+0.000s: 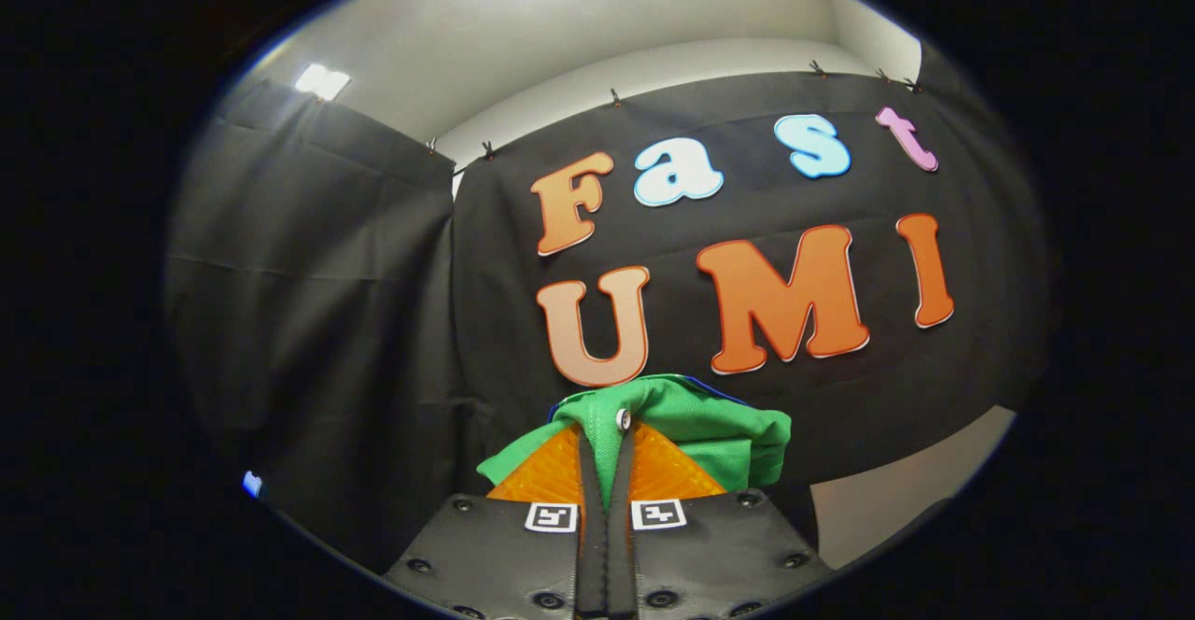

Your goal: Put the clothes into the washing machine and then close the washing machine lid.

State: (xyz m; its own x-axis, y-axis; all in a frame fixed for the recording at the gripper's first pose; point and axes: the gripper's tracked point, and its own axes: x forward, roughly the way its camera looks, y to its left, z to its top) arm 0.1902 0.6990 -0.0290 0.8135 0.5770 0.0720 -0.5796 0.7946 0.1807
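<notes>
Tongs tight on green garment

I am in a recording booth set up inside a plain room, not a lived-in home: black cloth hangs as walls from my nine o'clock round to three, pinned along its top edge by small clips. Above it, at twelve o'clock, rise a bare white wall and ceiling with a bright ceiling light
</notes>
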